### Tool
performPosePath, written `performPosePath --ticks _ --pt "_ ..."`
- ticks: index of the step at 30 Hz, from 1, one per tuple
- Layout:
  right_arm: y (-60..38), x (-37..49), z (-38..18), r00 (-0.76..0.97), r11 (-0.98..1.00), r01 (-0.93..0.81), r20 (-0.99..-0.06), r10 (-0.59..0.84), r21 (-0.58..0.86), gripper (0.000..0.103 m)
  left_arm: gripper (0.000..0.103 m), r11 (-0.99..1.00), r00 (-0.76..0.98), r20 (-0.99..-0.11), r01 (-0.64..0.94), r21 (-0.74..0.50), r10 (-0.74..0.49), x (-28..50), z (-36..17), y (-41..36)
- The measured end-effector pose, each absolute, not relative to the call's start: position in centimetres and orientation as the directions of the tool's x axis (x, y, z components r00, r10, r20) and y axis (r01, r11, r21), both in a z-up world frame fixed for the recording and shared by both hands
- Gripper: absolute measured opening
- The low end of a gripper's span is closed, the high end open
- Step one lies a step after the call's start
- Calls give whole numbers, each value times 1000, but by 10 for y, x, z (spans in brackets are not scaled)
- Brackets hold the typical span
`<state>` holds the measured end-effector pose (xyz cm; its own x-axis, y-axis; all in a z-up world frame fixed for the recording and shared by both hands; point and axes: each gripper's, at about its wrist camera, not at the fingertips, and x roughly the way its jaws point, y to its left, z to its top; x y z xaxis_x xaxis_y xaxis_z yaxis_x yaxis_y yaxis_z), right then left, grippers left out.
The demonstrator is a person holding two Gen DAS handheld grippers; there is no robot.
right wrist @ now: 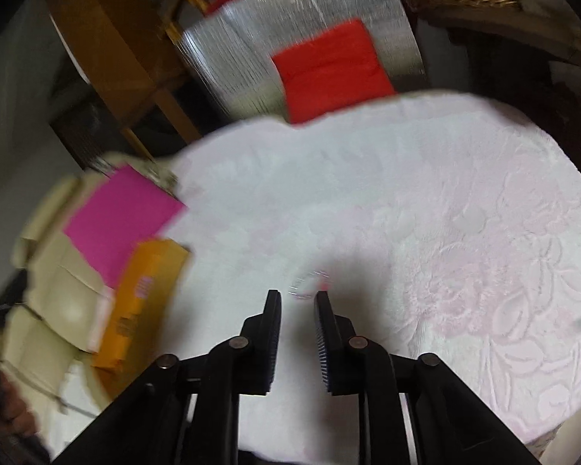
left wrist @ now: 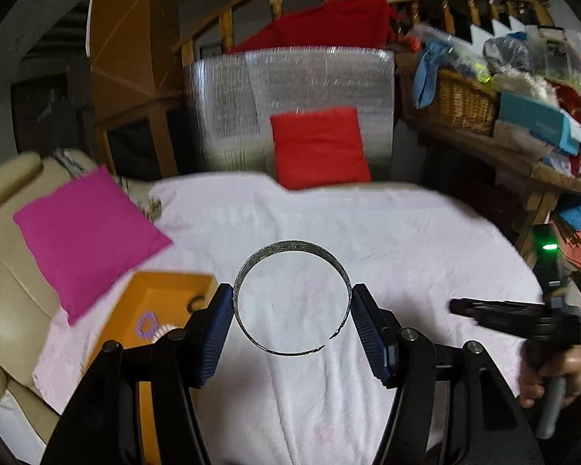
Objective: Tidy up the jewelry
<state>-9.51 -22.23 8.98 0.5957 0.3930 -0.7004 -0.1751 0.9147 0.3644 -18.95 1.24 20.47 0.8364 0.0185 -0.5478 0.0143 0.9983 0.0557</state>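
Clamping a dark metal bangle [left wrist: 290, 298] by its two sides, the left gripper [left wrist: 292, 327] holds it up over the pale pink cloth [left wrist: 387, 232], the ring upright and facing the camera, with a small break low on its right side. Just left of that gripper sits an orange box [left wrist: 155, 294], open on the cloth, with a purple bead bracelet [left wrist: 147, 323] lying inside. A magenta cushion [left wrist: 85, 236] lies beside the box and a red cushion [left wrist: 317, 147] at the cloth's far edge. The right gripper [right wrist: 298, 304], in a hand [left wrist: 557, 372], has its jaws slightly apart with nothing pinched; a small blurred trinket [right wrist: 308, 285] lies on the cloth just past its tips.
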Motion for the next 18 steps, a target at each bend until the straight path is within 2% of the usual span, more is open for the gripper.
performPosePath --ticks 1,6,11,14,16,17,18 --pt "-212 -78 73 564 930 -160 -743 361 331 28 63 999 822 -569 8 43 18 -181 192 15" --pt "-191 -30 42 517 958 -140 -806 288 252 28 63 1000 738 -674 -2 24 17 -142 129 20" --pt "-167 -3 20 459 970 -167 -857 234 175 28 63 1000 685 -728 0 -5 -3 -115 89 22" --pt "-149 -4 13 508 977 -206 -848 147 46 29 63 1000 675 -738 -2 -11 -6 -108 75 25" --pt "-141 -6 12 527 974 -226 -842 115 -8 25 63 1000 669 -743 -4 -17 -10 -104 70 25" --pt "-137 -9 13 535 970 -242 -837 114 -22 14 63 1000 665 -747 -3 -21 -13 -103 69 26" --pt "-135 -9 12 542 968 -250 -833 110 -35 9 63 1000 663 -749 -2 -23 -16 -102 67 26"
